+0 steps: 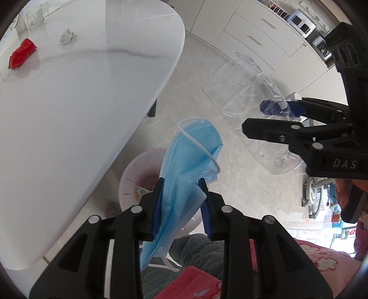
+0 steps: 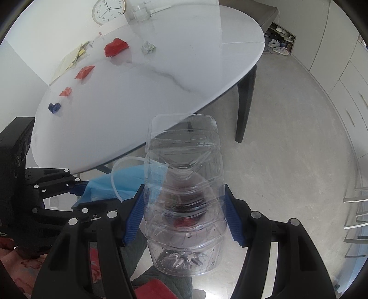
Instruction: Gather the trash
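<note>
Counter [image 2: 184,69]: you see a white oval marble-look top on dark legs.
Clock [image 2: 109,10]: leans at the counter's far edge.
Shoes [image 2: 279,44]: sit in a low niche beyond.
Drawers [image 1: 253,39]: white fronts along the wall.

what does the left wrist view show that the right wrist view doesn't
Only the left wrist view shows the white bin on the floor beneath the held mask, and the drawers. Only the right wrist view shows the wall clock, the small blue scrap and the shoes. Both show the blue mask in the left gripper, the clear bottle in the right gripper, and the white table.
</note>
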`<state>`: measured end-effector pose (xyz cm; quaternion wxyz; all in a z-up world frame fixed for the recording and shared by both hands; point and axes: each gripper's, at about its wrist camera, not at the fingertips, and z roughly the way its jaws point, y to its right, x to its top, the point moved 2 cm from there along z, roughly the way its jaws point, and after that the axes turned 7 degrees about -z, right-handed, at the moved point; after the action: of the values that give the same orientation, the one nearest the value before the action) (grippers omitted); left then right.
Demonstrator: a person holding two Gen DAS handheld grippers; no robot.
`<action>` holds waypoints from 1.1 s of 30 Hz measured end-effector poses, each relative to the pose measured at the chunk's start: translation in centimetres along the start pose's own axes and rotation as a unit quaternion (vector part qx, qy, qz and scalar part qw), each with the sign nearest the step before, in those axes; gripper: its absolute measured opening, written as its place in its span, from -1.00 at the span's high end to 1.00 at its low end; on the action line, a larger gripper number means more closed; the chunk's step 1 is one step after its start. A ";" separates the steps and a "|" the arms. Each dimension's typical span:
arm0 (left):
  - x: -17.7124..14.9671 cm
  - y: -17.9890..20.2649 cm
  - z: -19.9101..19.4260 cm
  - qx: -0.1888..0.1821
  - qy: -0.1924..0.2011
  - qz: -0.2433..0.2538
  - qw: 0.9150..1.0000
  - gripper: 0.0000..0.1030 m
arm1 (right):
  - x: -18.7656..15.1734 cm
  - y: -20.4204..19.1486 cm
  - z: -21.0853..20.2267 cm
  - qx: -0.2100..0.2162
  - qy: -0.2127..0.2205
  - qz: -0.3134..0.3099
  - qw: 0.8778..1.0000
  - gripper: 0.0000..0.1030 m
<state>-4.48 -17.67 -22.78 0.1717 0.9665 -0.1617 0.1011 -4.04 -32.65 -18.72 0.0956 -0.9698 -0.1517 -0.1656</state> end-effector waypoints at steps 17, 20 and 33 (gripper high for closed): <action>-0.5 -0.1 -2.5 0.065 0.037 -0.008 0.997 -0.75 | -2.1 -0.4 -0.3 0.010 0.007 0.012 1.000 -0.24; -0.9 -0.3 -2.8 0.070 0.045 -0.020 0.996 -0.75 | -2.3 -1.1 0.0 0.014 0.005 0.005 1.000 -0.25; -1.8 -2.6 -4.9 0.083 0.058 -0.040 0.994 -0.75 | -2.1 -3.1 0.6 -0.017 -0.008 -0.012 1.000 -0.91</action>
<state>-5.91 -13.06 -19.50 0.1040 0.9757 -0.1033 0.1631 -6.75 -30.15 -19.62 0.0761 -0.9707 -0.1608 -0.1614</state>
